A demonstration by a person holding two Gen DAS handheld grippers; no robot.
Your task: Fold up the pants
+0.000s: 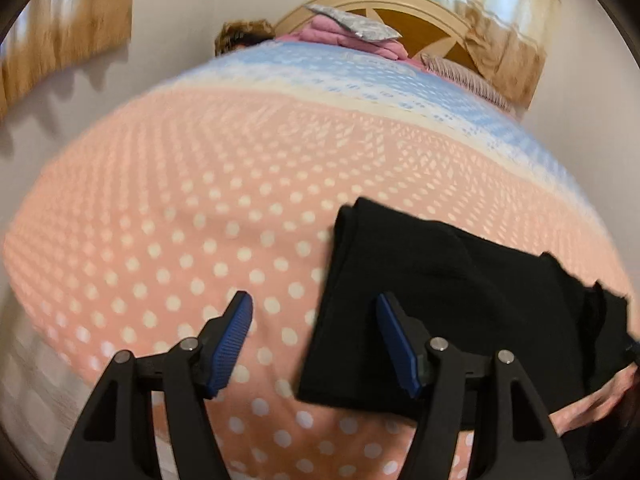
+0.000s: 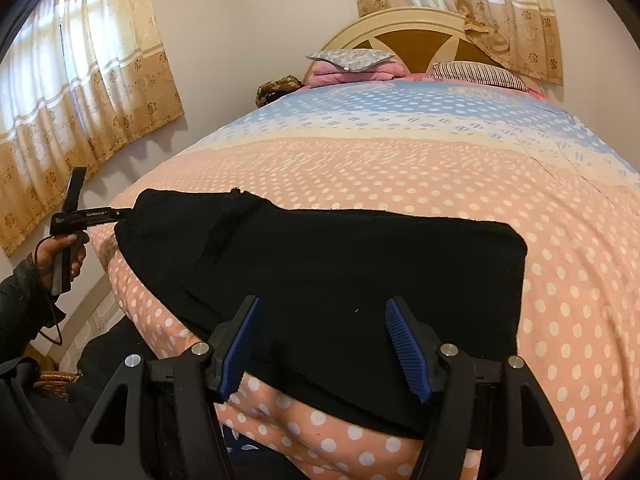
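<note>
Black pants (image 2: 340, 264) lie folded flat near the front edge of the bed, on the pink polka-dot cover (image 2: 400, 168). My right gripper (image 2: 322, 308) is open and empty, its blue pads (image 2: 404, 344) hovering over the near part of the pants. My left gripper (image 1: 314, 304) is open and empty above the bed at the pants' left end (image 1: 440, 300); its right finger is over the black cloth, its left over the cover. The left gripper also shows in the right wrist view (image 2: 96, 214), held by a hand at the pants' far left end.
Pillows (image 2: 348, 64) and a striped cushion (image 2: 476, 74) lie by the headboard (image 2: 404, 36). Curtains (image 2: 80, 88) hang on the left wall and behind the bed. A wicker basket (image 2: 56, 378) stands on the floor at the left. The bed's front edge is just below the pants.
</note>
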